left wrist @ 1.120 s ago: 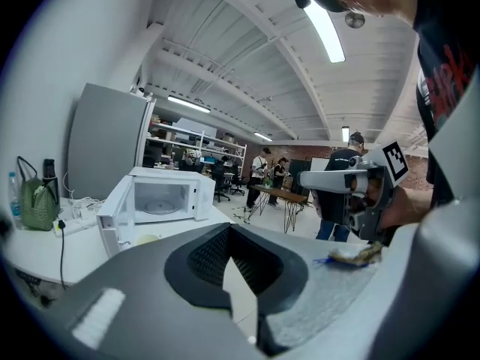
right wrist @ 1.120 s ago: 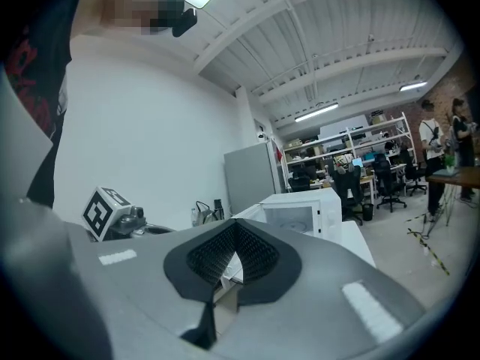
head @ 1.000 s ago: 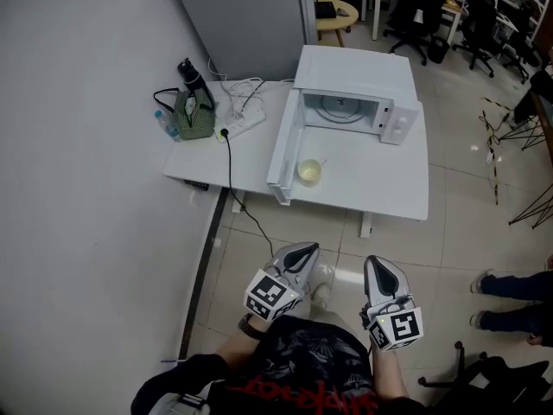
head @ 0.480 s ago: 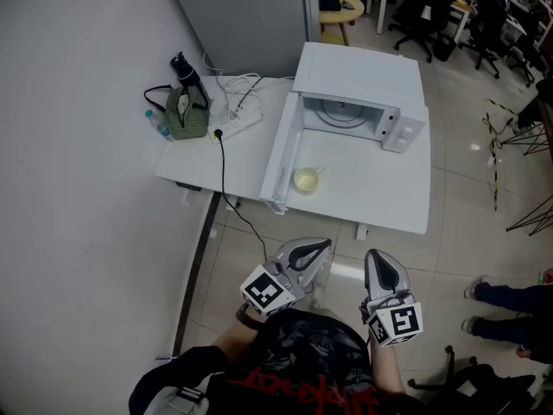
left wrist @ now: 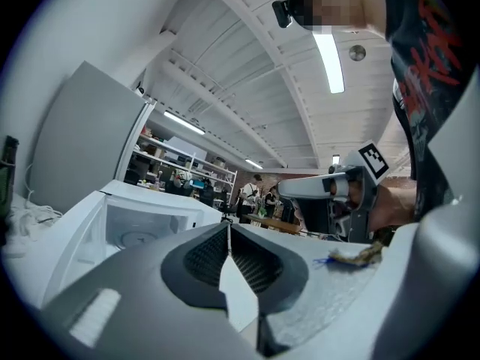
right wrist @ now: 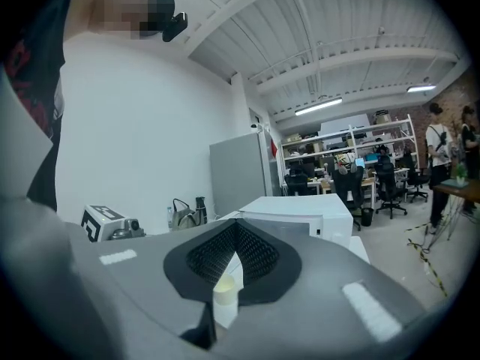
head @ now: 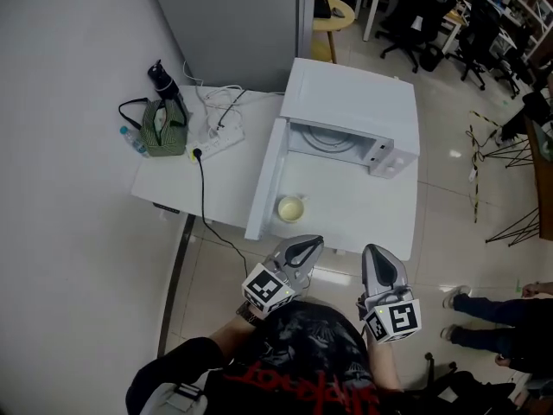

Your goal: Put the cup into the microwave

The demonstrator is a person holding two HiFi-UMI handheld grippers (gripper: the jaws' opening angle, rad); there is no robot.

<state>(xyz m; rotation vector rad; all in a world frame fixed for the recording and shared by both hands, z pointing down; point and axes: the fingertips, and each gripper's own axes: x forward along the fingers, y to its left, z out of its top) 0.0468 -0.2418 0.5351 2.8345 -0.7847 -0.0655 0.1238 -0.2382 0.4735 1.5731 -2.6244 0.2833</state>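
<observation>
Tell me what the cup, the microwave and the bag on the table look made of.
Cup: pale yellow, smooth and even, probably plastic or glazed ceramic; too small to settle.
Microwave: likely white painted sheet metal, by its flat, hard-edged panels.
Bag: green striped fabric, soft and slumped, with a dark strap.

Black red-printed T-shirt (head: 302, 357); grey left hand-held gripper (head: 312, 243), right hand-held gripper (head: 377, 251)

The right gripper (right wrist: 236, 225) points level, its jaws tip to tip with nothing held. Through the gap below the tips, the pale cup (right wrist: 225, 291) stands ahead on the white surface (right wrist: 357, 247), before the microwave (right wrist: 300, 210). The left gripper (right wrist: 112, 227) shows alongside, to its left.
</observation>
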